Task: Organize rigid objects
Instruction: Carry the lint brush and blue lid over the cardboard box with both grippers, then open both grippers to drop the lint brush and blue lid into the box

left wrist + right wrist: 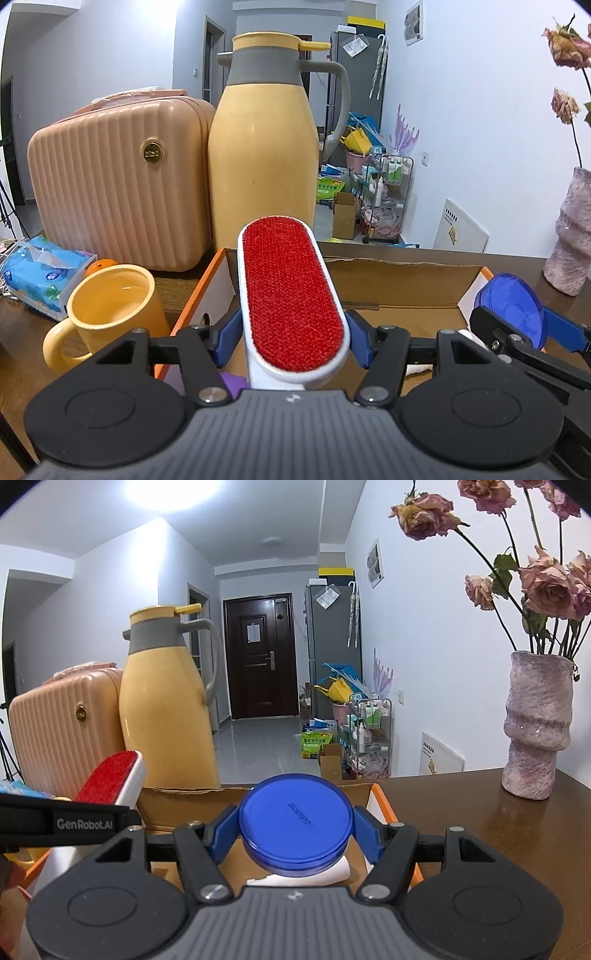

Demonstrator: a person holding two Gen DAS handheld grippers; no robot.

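On the brown wooden table [480, 812], one open cardboard box [388, 280] lies under two grippers: left gripper [291, 332] clamps one red-faced white lint brush [291, 295], right gripper [295, 834] one blue round lid [295, 823].

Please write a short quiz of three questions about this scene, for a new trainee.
1. What does the left claw hold?
2. True or false: the right claw is shut on a blue lid.
3. Which stands beside the yellow jug: A) pink case, B) a laptop, C) a kettle stand?

Key
1. A lint brush with a red pad.
2. True.
3. A.
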